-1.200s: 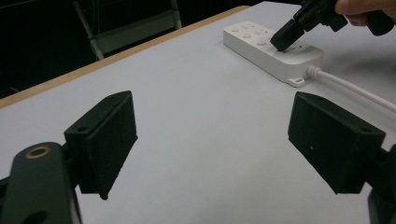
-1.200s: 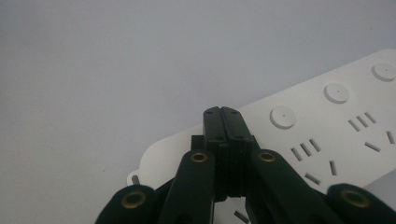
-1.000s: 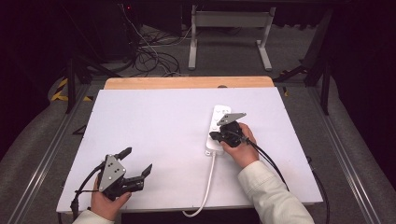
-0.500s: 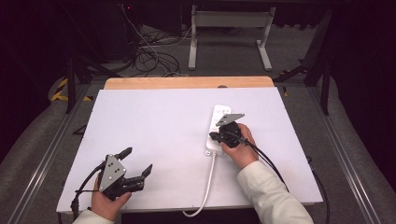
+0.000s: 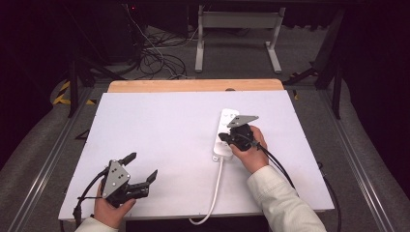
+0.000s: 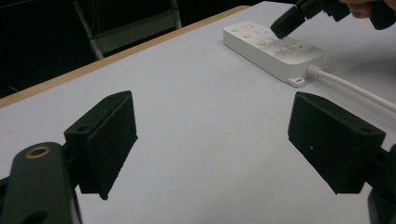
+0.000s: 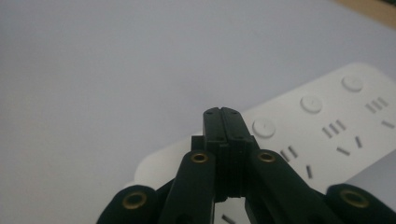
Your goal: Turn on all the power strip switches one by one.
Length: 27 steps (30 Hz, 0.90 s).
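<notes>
A white power strip (image 5: 226,121) lies right of the table's middle, and its white cable (image 5: 215,186) runs off the front edge. My right gripper (image 5: 222,137) is shut with nothing between its jaws, its tips over the strip's near half. In the right gripper view the shut tips (image 7: 227,115) hover just left of a round button (image 7: 264,127) on the power strip (image 7: 327,116). My left gripper (image 5: 141,167) stands wide open near the front left corner, holding nothing. Its view shows the gripper (image 6: 219,140), the power strip (image 6: 273,44) and the right gripper's tip (image 6: 288,22) beyond.
The white table top (image 5: 159,130) has a wooden strip (image 5: 193,85) along its far edge. Beyond it, a metal stand (image 5: 237,29) and loose cables (image 5: 154,58) are on the floor. Black cables trail from both grippers off the front edge.
</notes>
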Available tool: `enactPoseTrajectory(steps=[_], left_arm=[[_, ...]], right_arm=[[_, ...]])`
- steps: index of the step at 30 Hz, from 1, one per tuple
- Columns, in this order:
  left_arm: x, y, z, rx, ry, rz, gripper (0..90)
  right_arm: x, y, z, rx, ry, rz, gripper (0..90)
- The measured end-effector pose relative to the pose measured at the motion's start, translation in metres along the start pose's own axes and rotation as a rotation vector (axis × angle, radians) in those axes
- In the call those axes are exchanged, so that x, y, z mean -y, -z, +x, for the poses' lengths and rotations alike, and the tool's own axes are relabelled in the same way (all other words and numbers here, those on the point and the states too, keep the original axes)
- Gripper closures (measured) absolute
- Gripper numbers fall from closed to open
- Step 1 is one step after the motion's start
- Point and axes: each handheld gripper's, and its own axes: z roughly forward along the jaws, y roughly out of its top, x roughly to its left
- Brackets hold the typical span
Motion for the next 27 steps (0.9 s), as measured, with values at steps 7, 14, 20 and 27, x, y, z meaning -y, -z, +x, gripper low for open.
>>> enactPoseTrajectory(steps=[7,14,20,27], left_arm=[[0.0,-0.001,-0.001,-0.001,-0.003,0.0,15.9],[0.0,-0.001,-0.001,-0.002,-0.004,0.002,15.9],[0.0,-0.001,-0.001,-0.001,-0.005,0.004,15.9],[0.0,-0.001,0.0,-0.003,-0.008,0.007,15.9]], right_arm=[[-0.004,0.006,-0.008,0.029,-0.002,-0.024,90.0],[-0.004,0.001,-0.015,0.044,-0.001,-0.022,90.0],[-0.003,-0.009,-0.022,0.04,-0.018,-0.013,90.0],[-0.002,-0.019,-0.027,0.039,-0.025,0.032,90.0]])
